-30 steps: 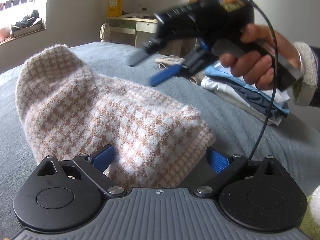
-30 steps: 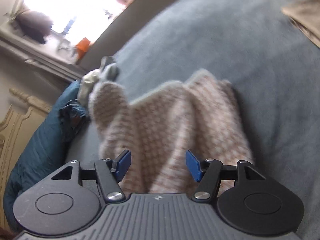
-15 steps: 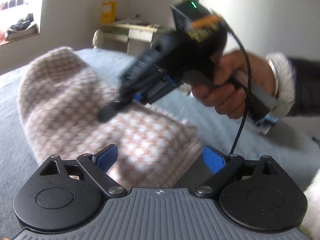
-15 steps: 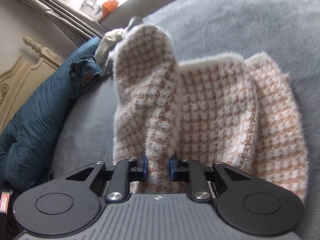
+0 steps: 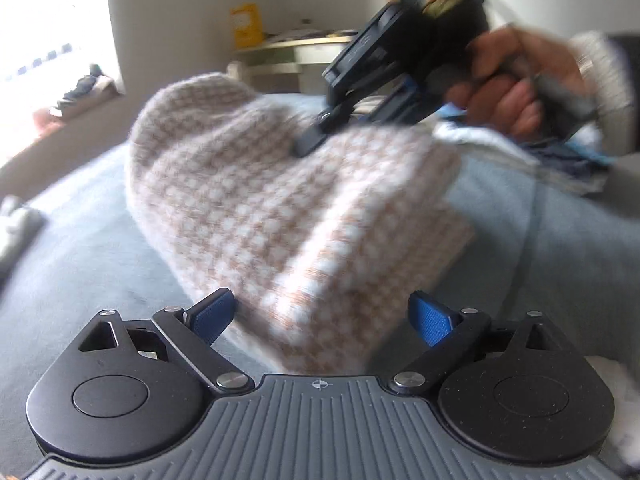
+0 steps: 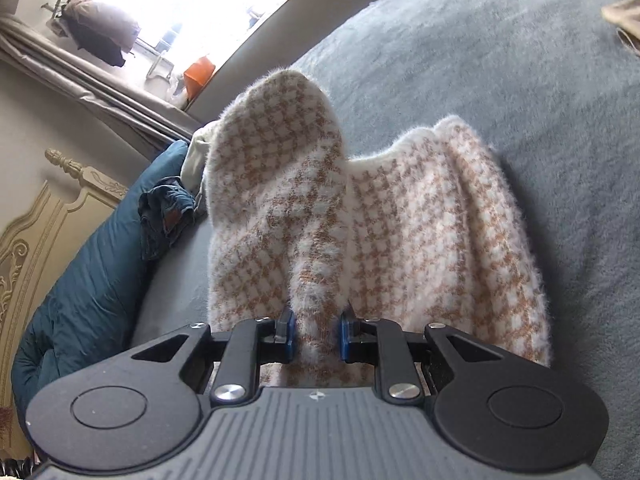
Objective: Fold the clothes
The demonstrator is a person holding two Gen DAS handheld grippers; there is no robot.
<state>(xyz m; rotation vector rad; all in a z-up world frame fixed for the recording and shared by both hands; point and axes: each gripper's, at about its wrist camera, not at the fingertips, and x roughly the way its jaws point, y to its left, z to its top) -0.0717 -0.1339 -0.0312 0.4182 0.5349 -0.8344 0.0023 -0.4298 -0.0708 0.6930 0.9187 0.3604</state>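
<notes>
across the grey bedspread [image 6: 520, 60] lay our fuzzy checked sweater [image 6: 420, 220], a ridge of it pinched in our right gripper [image 6: 315, 334] while our left gripper [image 5: 322, 318] gaped around its near edge, so we judged a slow, taut carry-over best.

Both wrist views face, close up, the shared sweater [image 5: 296, 216] [image 6: 360, 216].
</notes>
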